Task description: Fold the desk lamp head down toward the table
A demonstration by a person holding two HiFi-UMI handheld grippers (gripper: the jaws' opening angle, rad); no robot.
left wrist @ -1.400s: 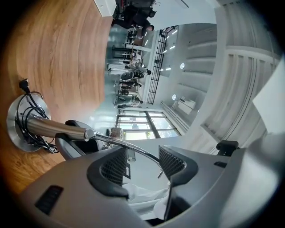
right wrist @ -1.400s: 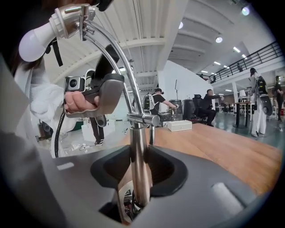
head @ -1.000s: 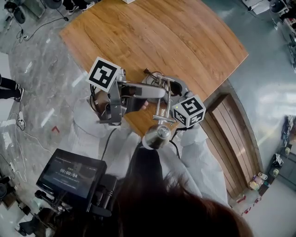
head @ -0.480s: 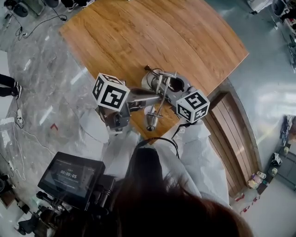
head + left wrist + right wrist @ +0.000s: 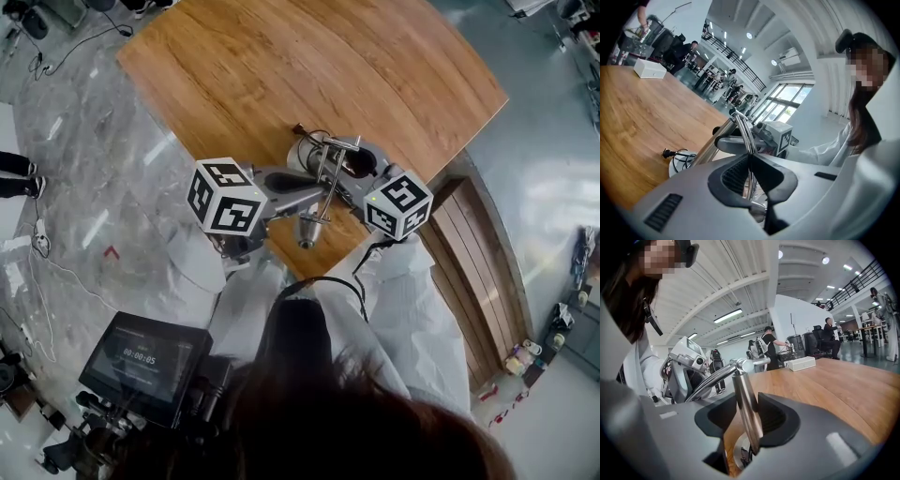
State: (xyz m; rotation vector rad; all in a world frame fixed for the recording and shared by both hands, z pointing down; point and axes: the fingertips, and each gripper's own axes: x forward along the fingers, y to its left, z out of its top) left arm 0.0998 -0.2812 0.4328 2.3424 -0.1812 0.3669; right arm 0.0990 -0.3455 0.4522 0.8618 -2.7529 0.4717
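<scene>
A chrome desk lamp stands near the front edge of the wooden table [image 5: 281, 66], on a round base [image 5: 305, 157]. Its thin arm rods [image 5: 325, 183] slope down to the small lamp head [image 5: 307, 230], which hangs low by the table edge. My left gripper [image 5: 319, 185] has just closed and is shut on the arm rods [image 5: 743, 131], which run up from between its pads. My right gripper [image 5: 354, 169] is shut on the upright lamp post [image 5: 743, 390], which fills the gap at its jaw tips. In the left gripper view the head [image 5: 757, 211] shows just below the jaws.
The lamp's black cord and plug [image 5: 670, 153] lie by the base. A white box [image 5: 799, 363] sits far across the table. A screen on a rig [image 5: 145, 361] hangs at the lower left, and a wooden panel [image 5: 469, 272] lies right of the table. People stand in the background.
The lamp head has swung down from close under the head camera to low by the table edge. My left gripper sank and rolled with the arm rods. The right gripper stayed put.
</scene>
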